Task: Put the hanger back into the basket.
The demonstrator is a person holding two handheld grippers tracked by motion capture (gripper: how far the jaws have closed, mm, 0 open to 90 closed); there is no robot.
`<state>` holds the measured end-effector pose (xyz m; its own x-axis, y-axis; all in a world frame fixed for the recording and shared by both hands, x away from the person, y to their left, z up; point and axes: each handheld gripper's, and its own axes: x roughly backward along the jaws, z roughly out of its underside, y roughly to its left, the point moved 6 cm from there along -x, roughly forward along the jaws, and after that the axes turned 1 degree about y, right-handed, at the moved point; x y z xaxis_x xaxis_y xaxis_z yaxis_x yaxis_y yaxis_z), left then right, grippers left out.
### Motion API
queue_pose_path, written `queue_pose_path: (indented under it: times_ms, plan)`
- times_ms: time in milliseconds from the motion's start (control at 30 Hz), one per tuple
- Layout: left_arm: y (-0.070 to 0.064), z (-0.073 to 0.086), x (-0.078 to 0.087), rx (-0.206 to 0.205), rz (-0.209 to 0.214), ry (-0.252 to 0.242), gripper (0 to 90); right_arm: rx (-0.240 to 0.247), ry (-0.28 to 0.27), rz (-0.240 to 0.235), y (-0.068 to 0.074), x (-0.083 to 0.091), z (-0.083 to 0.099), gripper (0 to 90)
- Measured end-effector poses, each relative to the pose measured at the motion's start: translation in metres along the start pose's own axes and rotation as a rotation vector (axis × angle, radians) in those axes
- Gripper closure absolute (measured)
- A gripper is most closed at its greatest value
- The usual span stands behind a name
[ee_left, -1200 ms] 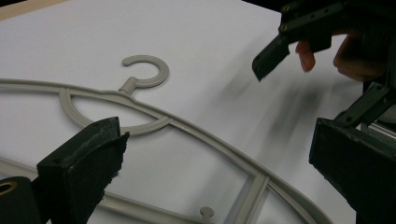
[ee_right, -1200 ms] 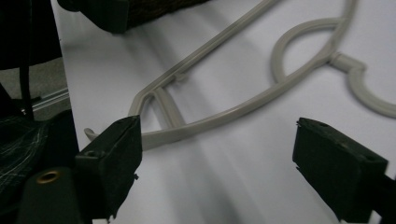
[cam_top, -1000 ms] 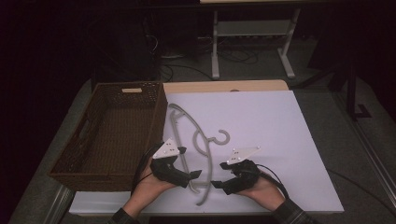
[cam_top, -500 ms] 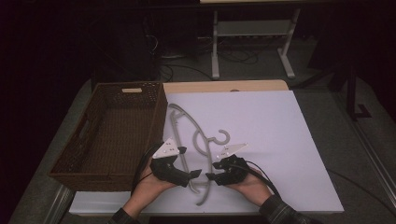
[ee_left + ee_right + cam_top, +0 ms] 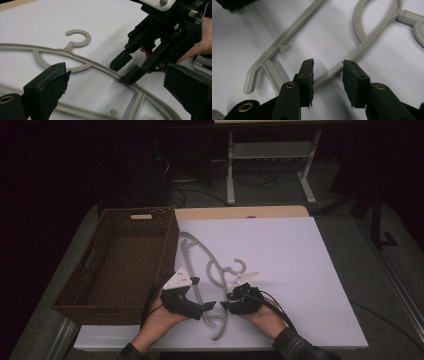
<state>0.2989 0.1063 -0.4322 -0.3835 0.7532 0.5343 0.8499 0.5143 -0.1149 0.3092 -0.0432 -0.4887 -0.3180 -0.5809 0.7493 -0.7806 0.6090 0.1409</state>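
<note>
A grey plastic hanger (image 5: 190, 262) lies flat on the white tabletop (image 5: 280, 270), hook (image 5: 77, 37) pointing away from the basket. My right gripper (image 5: 328, 65) is open, one jaw on each side of the hanger's curved arm (image 5: 359, 47), close to the surface. The left gripper view shows the right gripper (image 5: 121, 72) low over that same arm. My left gripper (image 5: 117, 72) is wide open, with the hanger's bars lying between its jaws. In the high view, the left gripper (image 5: 205, 310) and right gripper (image 5: 226, 307) nearly meet tip to tip over the hanger's near end.
A dark wicker basket (image 5: 125, 265) stands at the table's left, its right wall close to the hanger's far end. The white tabletop stretches bare to the right. Beyond the table stands a white metal frame (image 5: 270, 155) with cables on the floor.
My right gripper has slid left across the table to the hanger's arm and now faces the left gripper closely. The left gripper and the hanger have stayed put.
</note>
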Motion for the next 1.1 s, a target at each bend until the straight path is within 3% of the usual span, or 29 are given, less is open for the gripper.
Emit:
queue_pose_path:
  times_ms: [267,300,433,567,733,833,1100]
  plan:
    - [0.000,0.000,0.000,0.000,-0.001,0.002,4.7,-0.004,0.026,0.038,-0.016,0.010,0.005,66.3]
    - [0.000,0.000,0.000,0.000,0.000,0.003,4.7,-0.018,0.033,0.047,-0.025,0.015,0.009,67.8]
    - [0.001,0.000,0.000,0.000,-0.001,0.002,4.7,-0.031,0.039,0.057,-0.035,0.020,0.013,69.8]
    - [0.001,0.000,-0.001,-0.001,-0.002,0.004,5.0,-0.065,0.056,0.095,-0.057,0.034,0.023,73.9]
    - [0.001,0.000,-0.001,0.001,-0.002,0.002,5.3,-0.087,0.066,0.128,-0.073,0.043,0.029,76.3]
    - [0.001,0.000,-0.001,0.000,-0.003,0.002,5.3,-0.110,0.072,0.160,-0.091,0.053,0.036,78.5]
    - [0.001,0.000,-0.001,-0.001,-0.005,0.006,5.4,-0.126,0.089,0.204,-0.119,0.069,0.048,80.4]
